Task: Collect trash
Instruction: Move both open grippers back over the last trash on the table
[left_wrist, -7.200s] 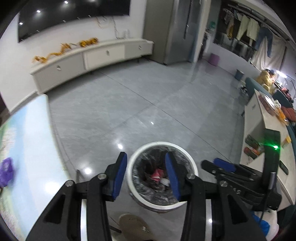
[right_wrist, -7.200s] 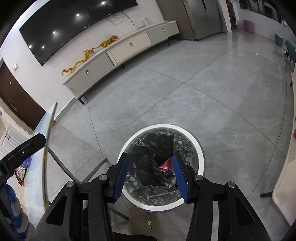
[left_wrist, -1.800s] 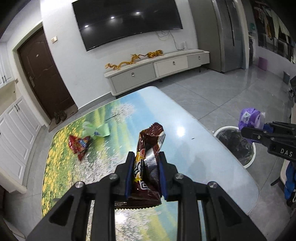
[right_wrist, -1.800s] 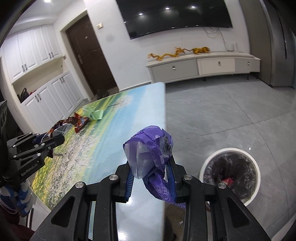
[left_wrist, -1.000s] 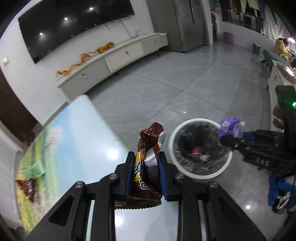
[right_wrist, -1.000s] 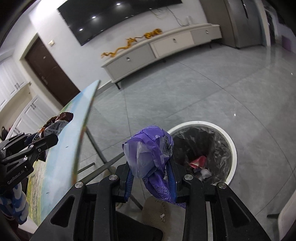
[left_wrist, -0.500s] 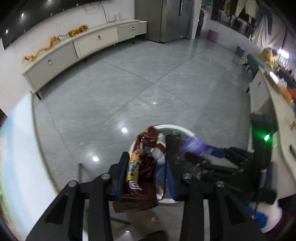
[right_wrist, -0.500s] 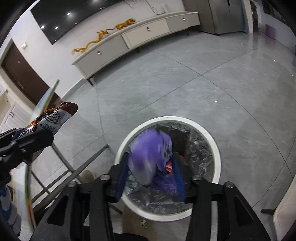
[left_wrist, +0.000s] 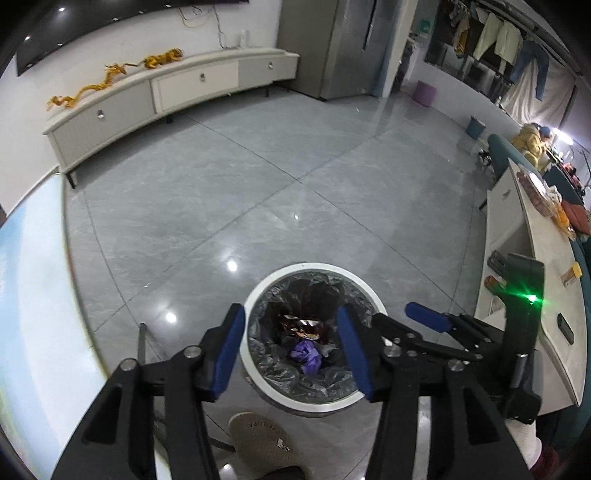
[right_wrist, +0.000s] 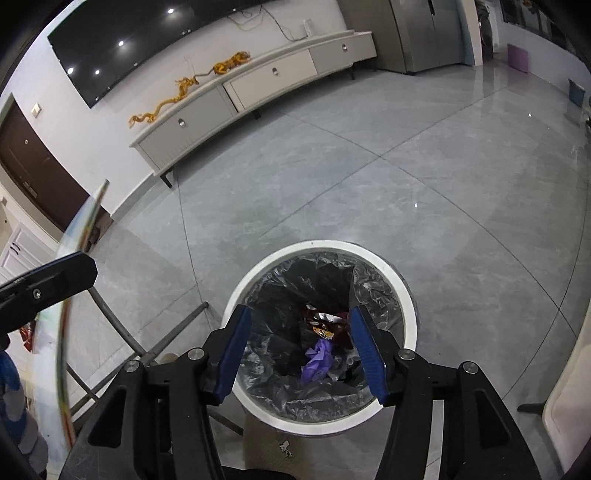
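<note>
Trash, namely a purple wrapper (left_wrist: 306, 353) and a brown snack packet (left_wrist: 301, 326), is seen from the left wrist lying at the bottom of the lined bin (left_wrist: 312, 397), with the left gripper (left_wrist: 291, 350) spread wide and empty above it. From the right wrist the right gripper (right_wrist: 301, 350) is likewise released and empty over the bin (right_wrist: 319, 415), the purple wrapper (right_wrist: 317, 356) resting below. Both should be lifted straight up clear of the rim before being swung toward the surface (left_wrist: 33, 314), so the liner is not snagged.
</note>
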